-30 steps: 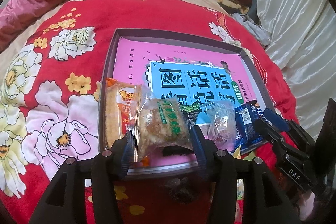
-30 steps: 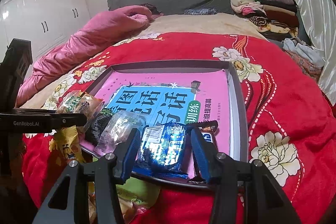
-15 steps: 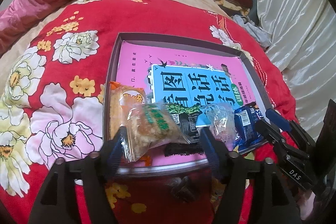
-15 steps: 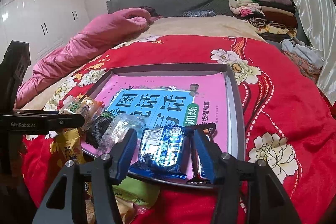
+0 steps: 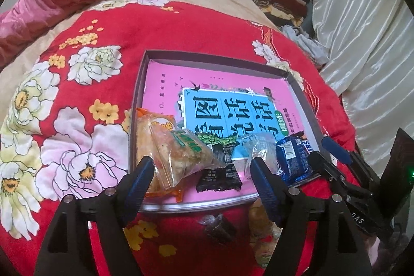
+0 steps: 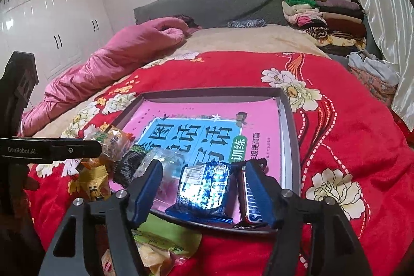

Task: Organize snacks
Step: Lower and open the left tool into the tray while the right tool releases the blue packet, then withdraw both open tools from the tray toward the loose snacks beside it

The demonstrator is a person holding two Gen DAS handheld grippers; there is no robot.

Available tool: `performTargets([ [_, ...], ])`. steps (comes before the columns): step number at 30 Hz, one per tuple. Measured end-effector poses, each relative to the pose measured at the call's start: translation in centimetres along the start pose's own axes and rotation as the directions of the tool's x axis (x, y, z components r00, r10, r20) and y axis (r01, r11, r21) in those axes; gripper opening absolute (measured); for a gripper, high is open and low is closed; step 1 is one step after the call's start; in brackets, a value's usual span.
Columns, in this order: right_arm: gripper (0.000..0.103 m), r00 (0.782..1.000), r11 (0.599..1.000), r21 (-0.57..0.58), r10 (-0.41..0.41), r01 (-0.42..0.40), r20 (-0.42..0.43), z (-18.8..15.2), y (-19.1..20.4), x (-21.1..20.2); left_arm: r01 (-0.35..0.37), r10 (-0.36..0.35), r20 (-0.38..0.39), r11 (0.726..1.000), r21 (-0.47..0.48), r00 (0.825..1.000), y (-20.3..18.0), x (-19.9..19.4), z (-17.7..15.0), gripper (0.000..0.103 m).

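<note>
Both cameras are riding on the handheld tongs and looking forward and downward along their fingers, close over the near edge of the grey tray [image 5: 139, 84] lying on the red floral bed cover [image 5: 181, 25].

The left wrist view is sitting at the tray's near left corner, tilting more steeply down, with the left tongs [image 5: 204, 172] framing the bottom of the picture.

The right wrist view is sitting at the near right corner, looking flatter, so it is taking in the headboard [image 6: 207, 4] and the wardrobe doors [image 6: 57, 25] far off.

Both views are sharing the tray, the pink book [image 6: 261, 115] inside it and the row of snack packets along its near edge; each is also catching the other tongs at its side.
</note>
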State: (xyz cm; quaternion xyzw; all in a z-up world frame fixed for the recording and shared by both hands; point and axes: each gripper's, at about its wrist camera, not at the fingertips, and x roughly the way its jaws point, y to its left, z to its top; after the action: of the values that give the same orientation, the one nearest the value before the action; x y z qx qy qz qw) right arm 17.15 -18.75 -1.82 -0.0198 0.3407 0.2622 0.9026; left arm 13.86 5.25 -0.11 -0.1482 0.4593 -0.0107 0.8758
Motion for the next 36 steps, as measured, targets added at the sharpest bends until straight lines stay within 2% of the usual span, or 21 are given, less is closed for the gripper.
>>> performTargets([
  [14, 0.069, 0.999, 1.000, -0.002, -0.005, 0.005, 0.040, 0.2, 0.1, -1.2, 0.035, -0.034, 0.046, 0.999, -0.007, 0.998, 0.1, -2.5, 0.6, 0.078],
  [22, 0.073, 0.998, 1.000, 0.007, 0.002, -0.003, 0.067, 0.3, 0.0, -2.3, 0.032, -0.031, 0.079, 0.999, -0.004, 0.996, 0.2, -4.3, 0.7, 0.078],
  [36, 0.074, 0.998, 0.998, 0.047, 0.031, -0.034, 0.054, -0.3, 0.1, -3.5, 0.034, -0.035, 0.056, 0.999, 0.024, 0.998, -0.1, -5.3, -1.0, 0.078],
])
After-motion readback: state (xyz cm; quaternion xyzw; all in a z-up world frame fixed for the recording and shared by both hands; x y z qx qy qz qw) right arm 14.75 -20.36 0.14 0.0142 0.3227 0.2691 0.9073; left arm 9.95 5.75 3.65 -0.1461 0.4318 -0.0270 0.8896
